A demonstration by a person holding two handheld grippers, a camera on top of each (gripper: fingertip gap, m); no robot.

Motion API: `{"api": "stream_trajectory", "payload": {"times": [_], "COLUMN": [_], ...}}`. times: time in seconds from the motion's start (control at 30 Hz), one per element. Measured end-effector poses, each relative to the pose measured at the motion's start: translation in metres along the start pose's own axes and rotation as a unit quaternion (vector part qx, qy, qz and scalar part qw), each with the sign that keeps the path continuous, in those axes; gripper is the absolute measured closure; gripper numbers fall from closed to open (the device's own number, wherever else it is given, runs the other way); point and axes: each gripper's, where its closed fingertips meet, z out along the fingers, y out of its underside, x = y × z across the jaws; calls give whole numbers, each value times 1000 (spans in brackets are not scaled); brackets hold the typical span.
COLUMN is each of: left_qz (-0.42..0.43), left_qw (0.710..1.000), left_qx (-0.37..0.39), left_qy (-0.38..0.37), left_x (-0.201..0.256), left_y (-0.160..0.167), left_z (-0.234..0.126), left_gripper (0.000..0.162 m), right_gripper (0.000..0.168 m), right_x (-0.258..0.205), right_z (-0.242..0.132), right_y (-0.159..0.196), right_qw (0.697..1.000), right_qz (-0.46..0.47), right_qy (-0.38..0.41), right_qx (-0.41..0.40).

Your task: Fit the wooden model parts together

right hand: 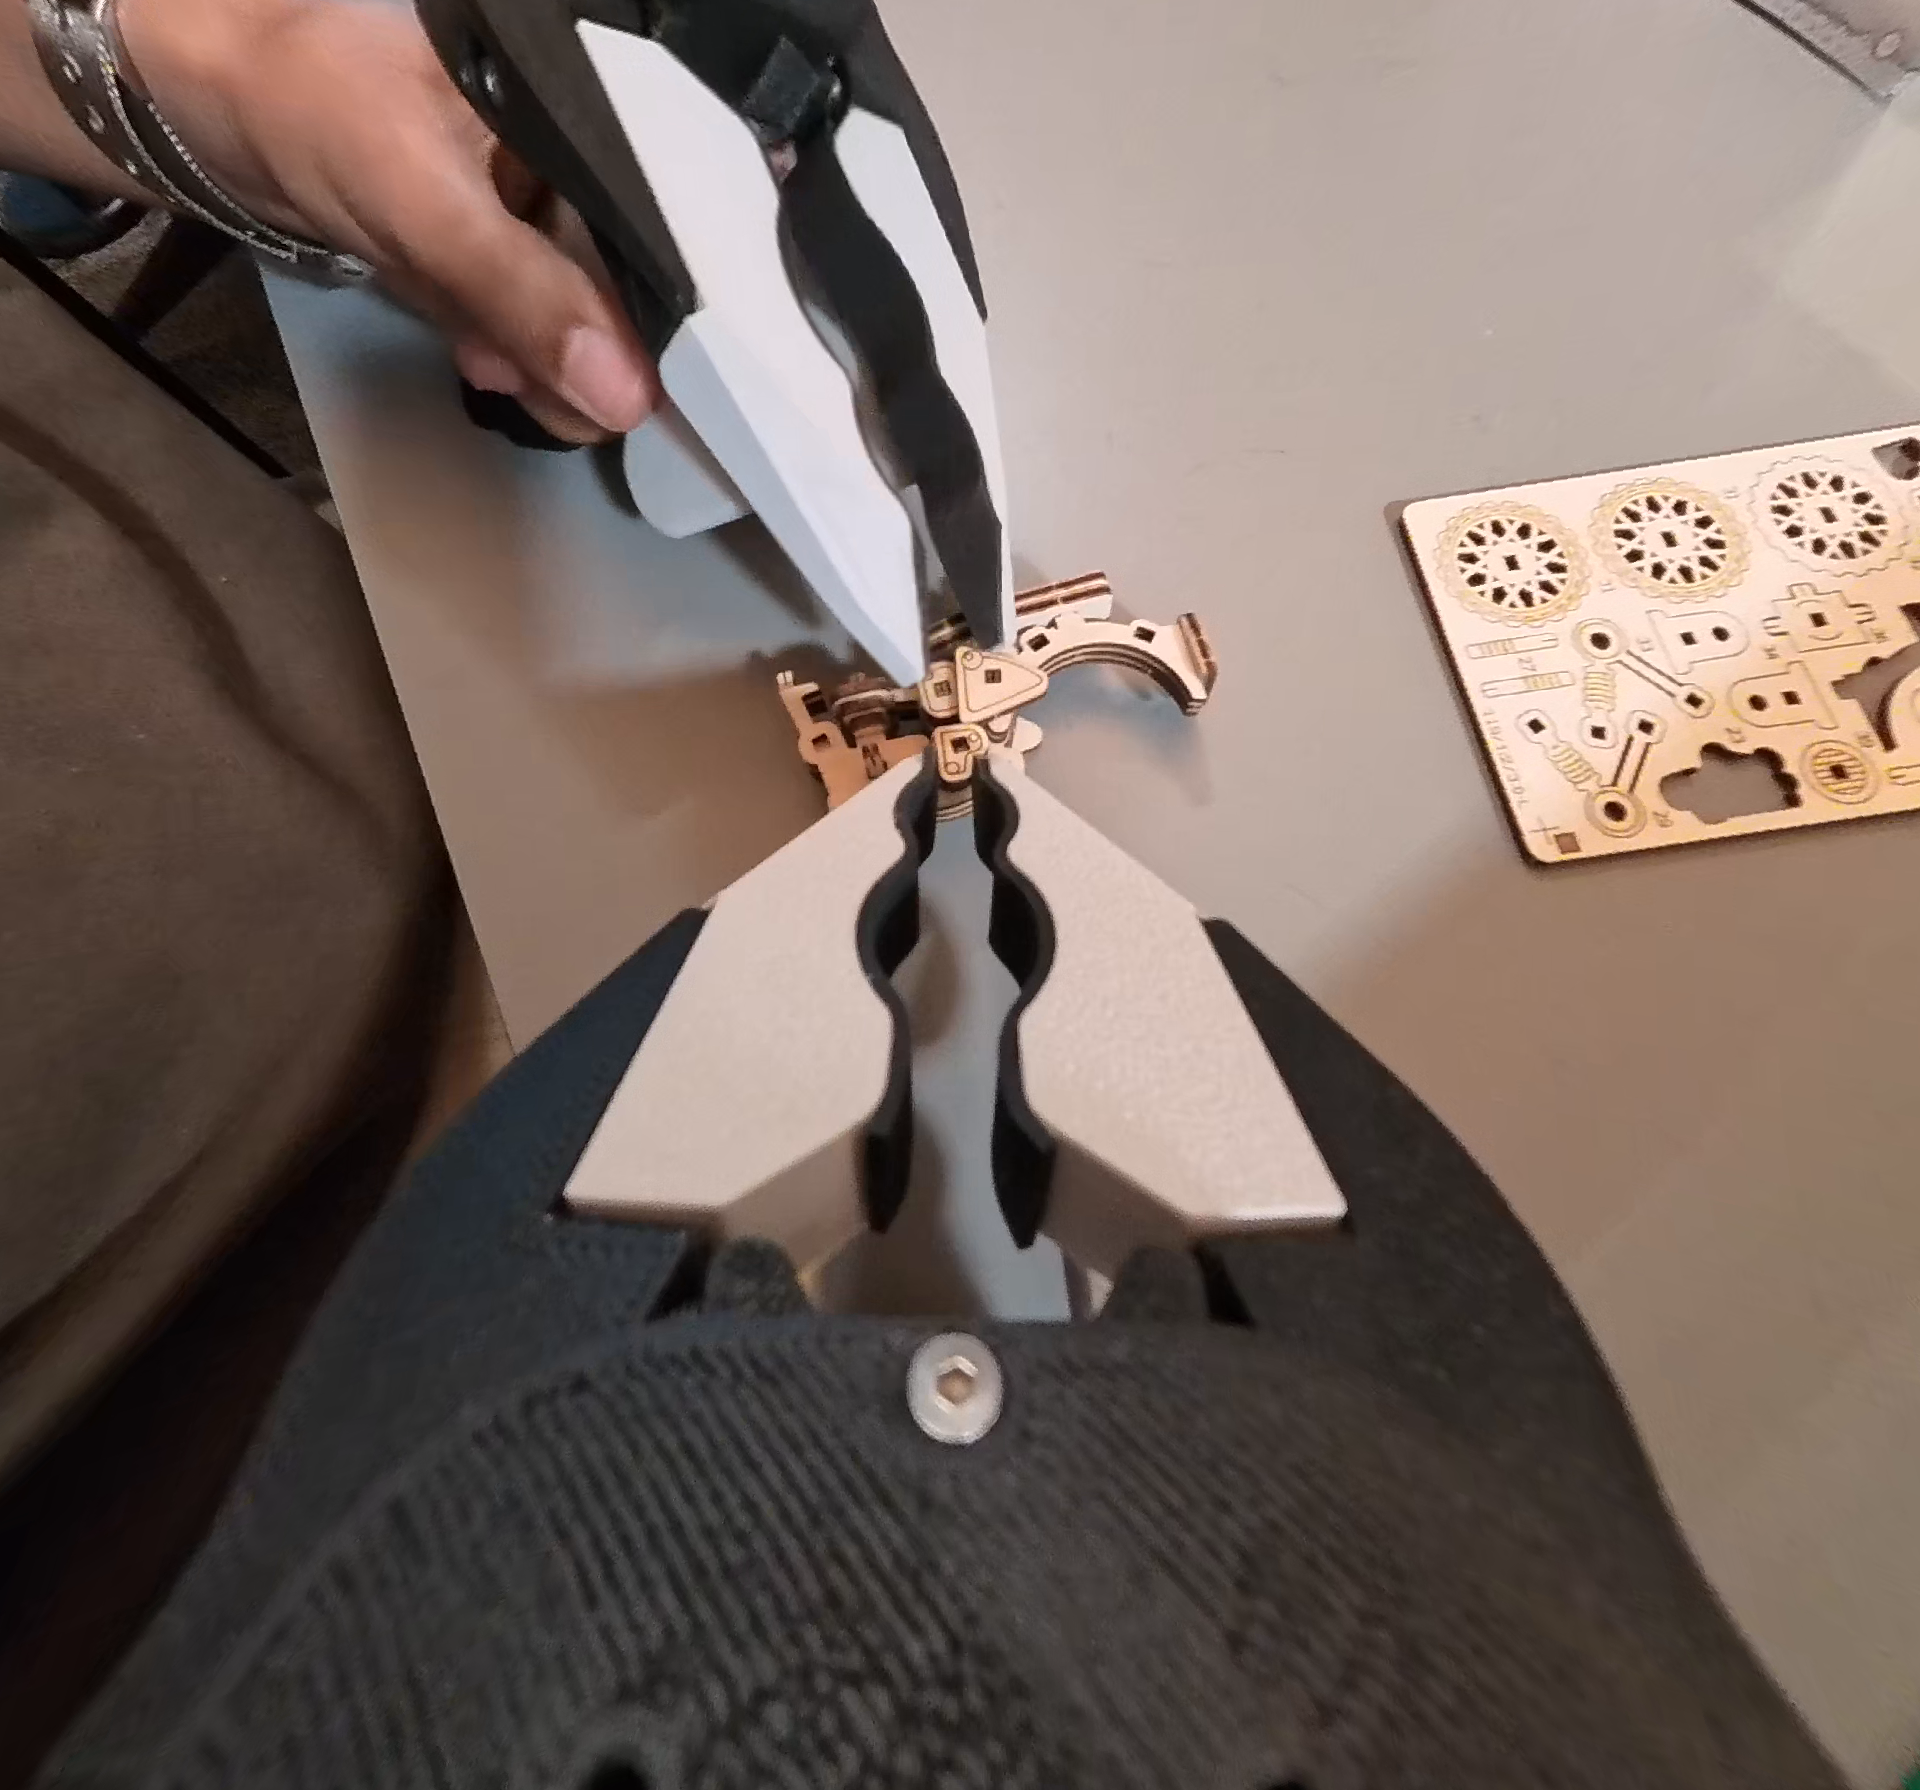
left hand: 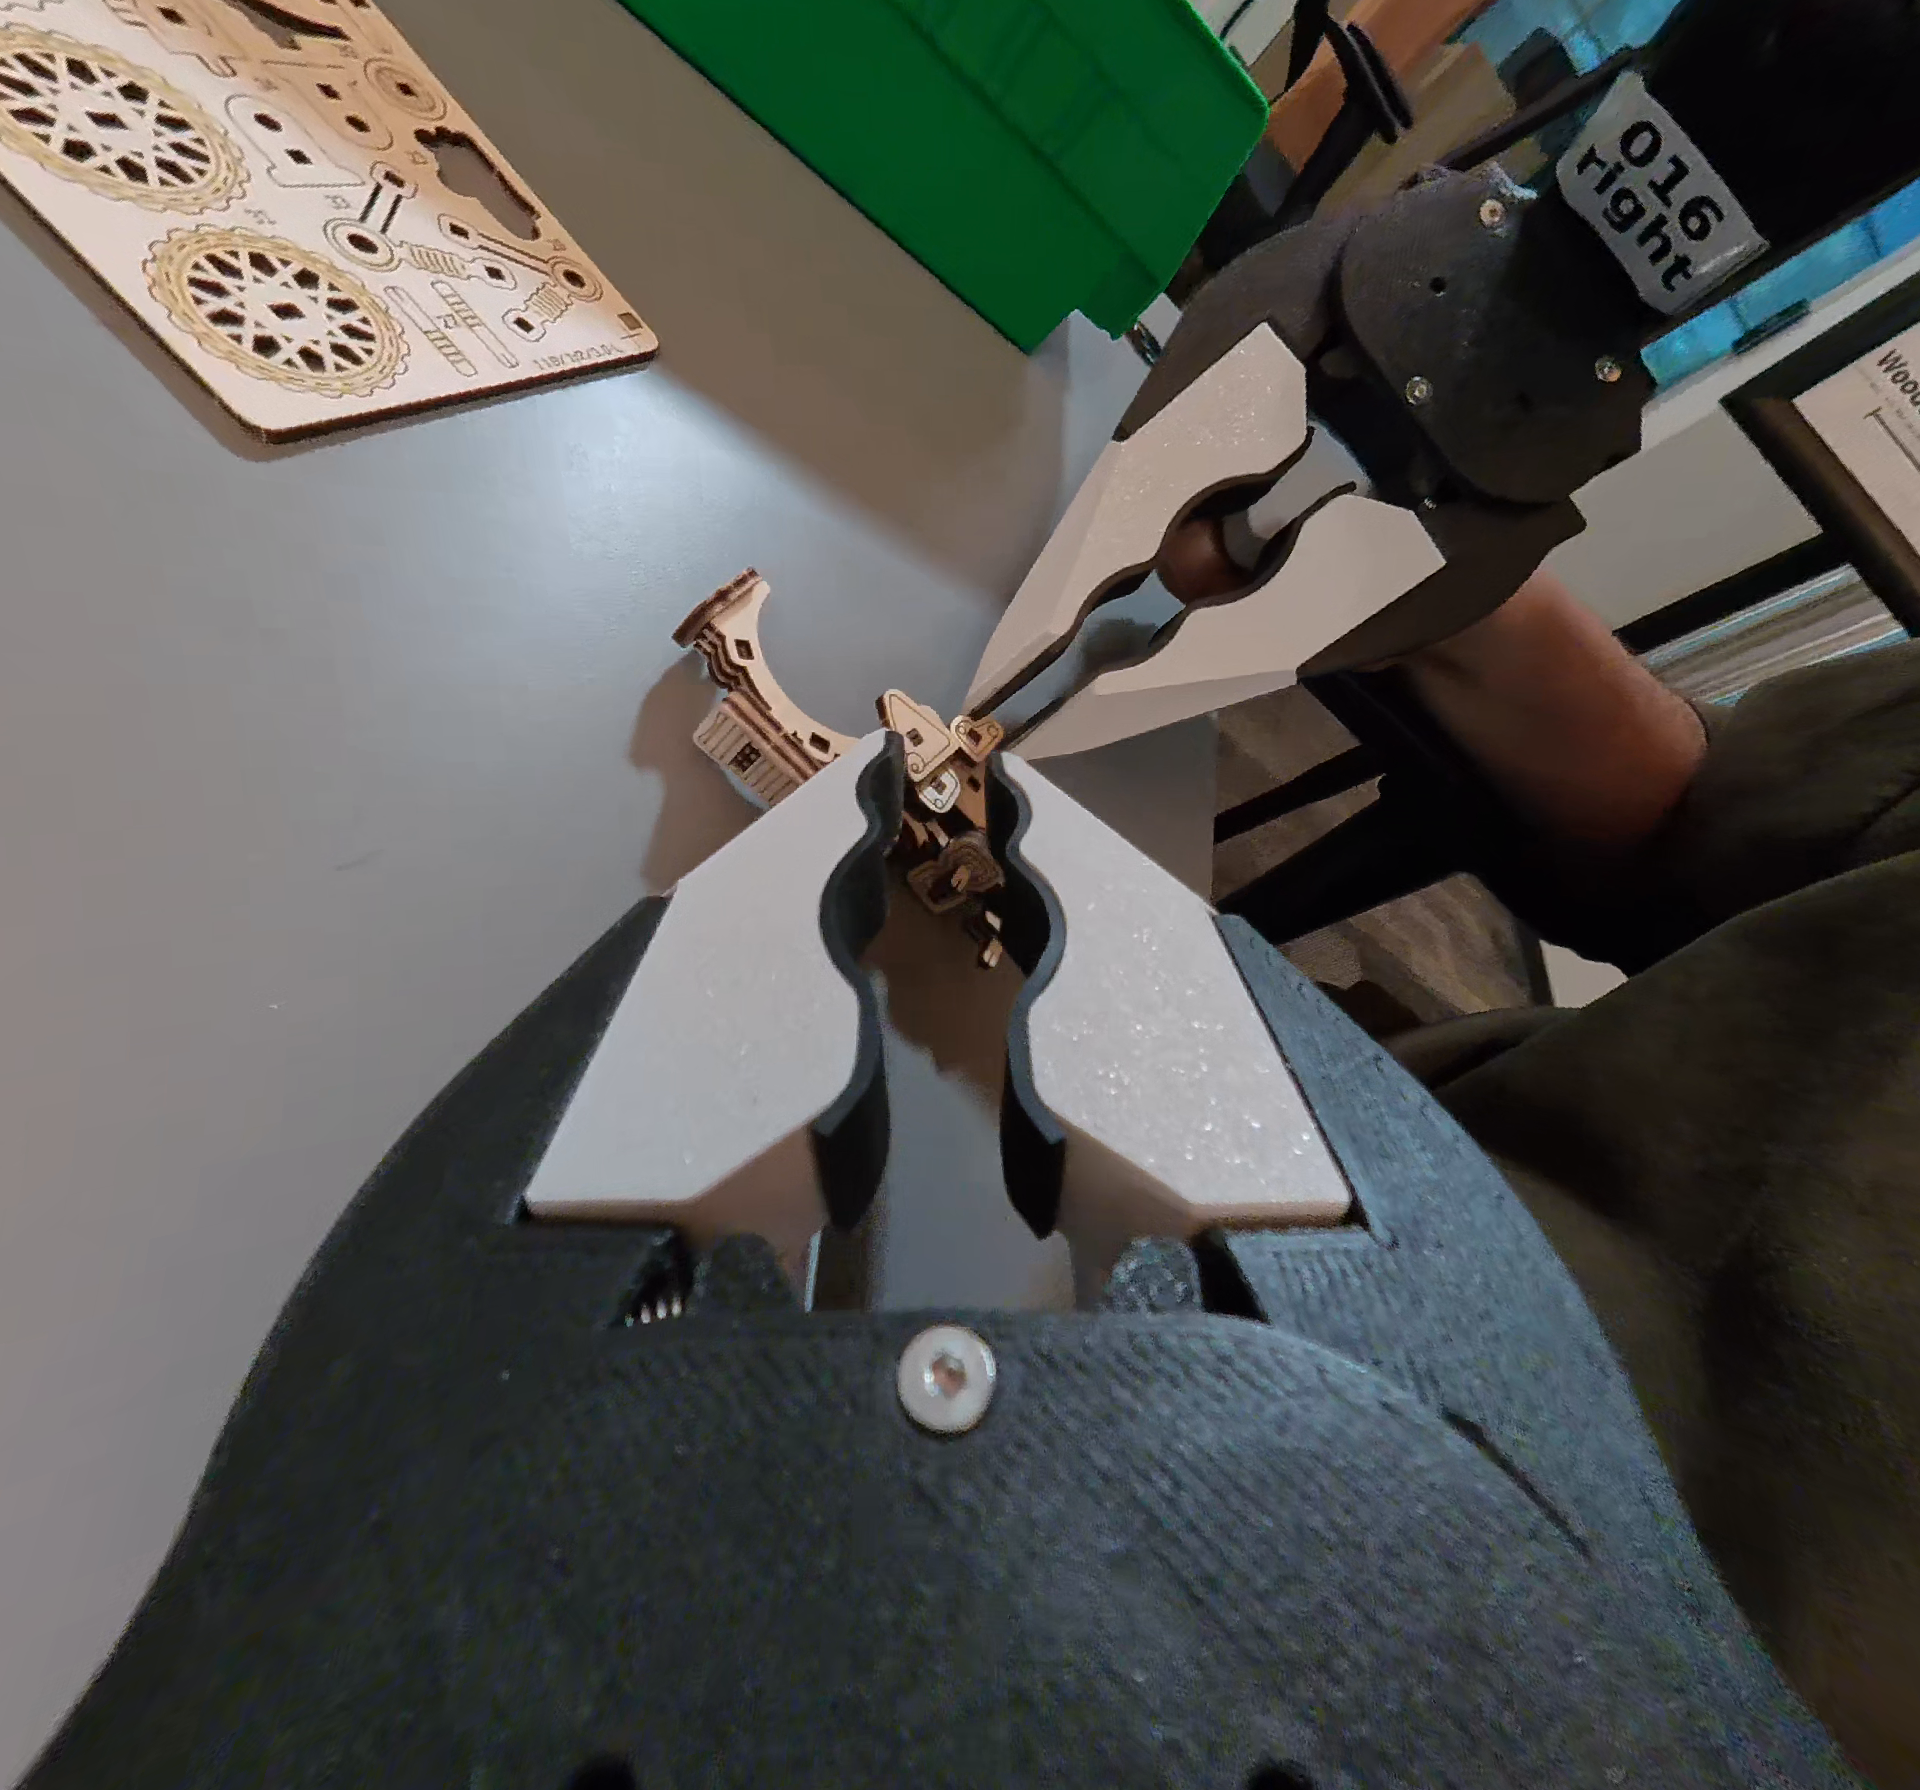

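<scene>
The left claw (left hand: 940, 764) is closed on a pale laser-cut wooden model assembly (left hand: 935, 784), whose curved arm (left hand: 748, 670) reaches out past the tips over the grey worktop (left hand: 312, 805). The right claw (right hand: 954, 769) pinches a small wooden tab (right hand: 954, 748) against it. A perforated wooden parts sheet (right hand: 1683, 639) bearing small engraved numbers lies off to the right claw's right.
</scene>
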Motion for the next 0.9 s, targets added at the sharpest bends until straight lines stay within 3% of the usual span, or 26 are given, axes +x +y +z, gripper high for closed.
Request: {"api": "stream_trajectory", "payload": {"times": [0.37,0.6,0.9], "left_qz": [114,181,165], "left_qw": [993,979,981], "left_qx": [8,-40,-42], "left_qy": [-40,-86,-90], "left_x": [-1,-5,-9], "left_y": [-11,1,1], "left_z": [-9,0,-1], "left_gripper": [127,138,148], "right_gripper": [164,163,163], "right_x": [0,0,-1], "right_z": [0,-1,-1], "right_y": [-1,0,0], "right_qw": [1000,1000,1000], "right_qz": [3,1,-1], "right_qy": [-16,-14,-15], "right_qx": [9,9,9]}}
